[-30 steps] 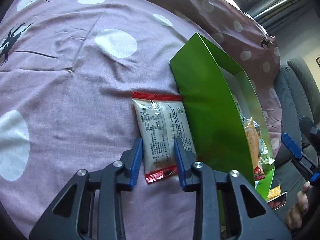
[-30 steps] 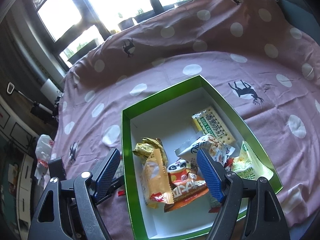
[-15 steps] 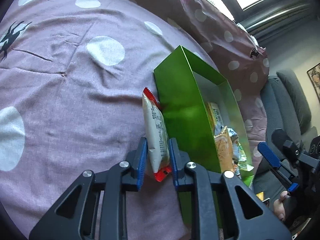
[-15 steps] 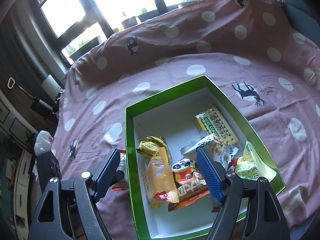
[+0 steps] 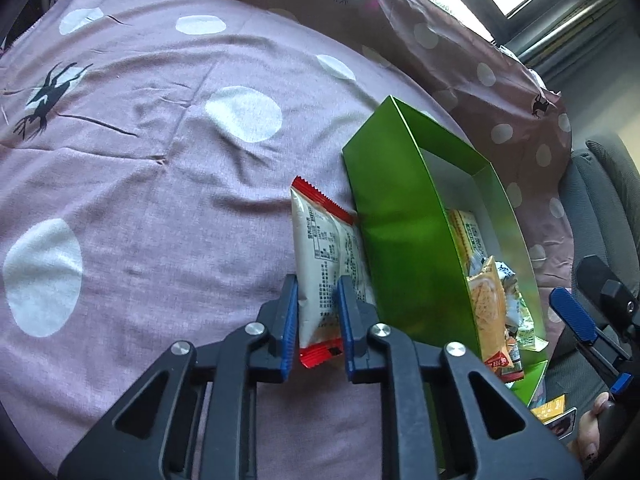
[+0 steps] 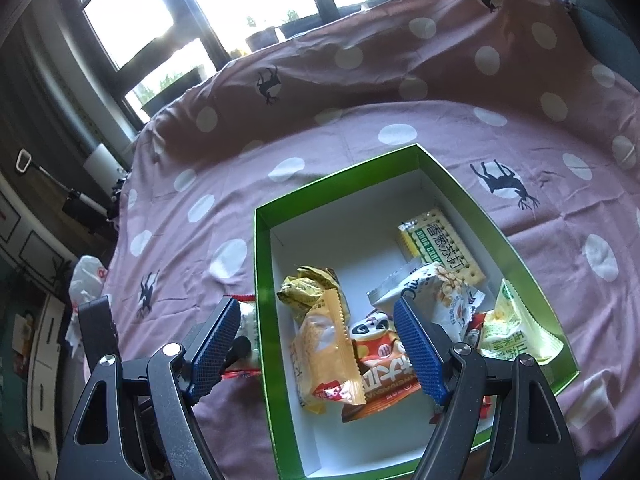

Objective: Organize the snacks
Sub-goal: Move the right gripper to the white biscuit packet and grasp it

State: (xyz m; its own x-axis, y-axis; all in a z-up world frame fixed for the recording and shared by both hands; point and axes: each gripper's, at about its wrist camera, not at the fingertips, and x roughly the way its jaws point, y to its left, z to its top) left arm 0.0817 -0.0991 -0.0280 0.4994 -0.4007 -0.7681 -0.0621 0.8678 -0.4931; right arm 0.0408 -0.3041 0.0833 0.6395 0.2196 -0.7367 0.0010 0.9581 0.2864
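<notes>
My left gripper [image 5: 318,316] is shut on a white snack packet with red ends [image 5: 324,256], held tilted just left of the green box [image 5: 400,240]. In the right wrist view the green box [image 6: 262,280] has a white floor and holds several snacks: a yellow packet [image 6: 324,352], a panda packet [image 6: 376,332], a green cracker pack [image 6: 440,244]. My right gripper [image 6: 316,344] is open and empty above the box's near left part. A bit of the held packet [image 6: 246,316] shows left of the box wall.
The box stands on a mauve cloth with white dots and deer prints [image 5: 160,184]. A grey chair [image 5: 600,216] is beyond the table's edge. Windows [image 6: 132,20] are at the back. A white bag [image 6: 86,284] lies off the table at left.
My left gripper closed on the packet, lifted it off the cloth and turned it on edge beside the box. The right gripper stayed open over the box.
</notes>
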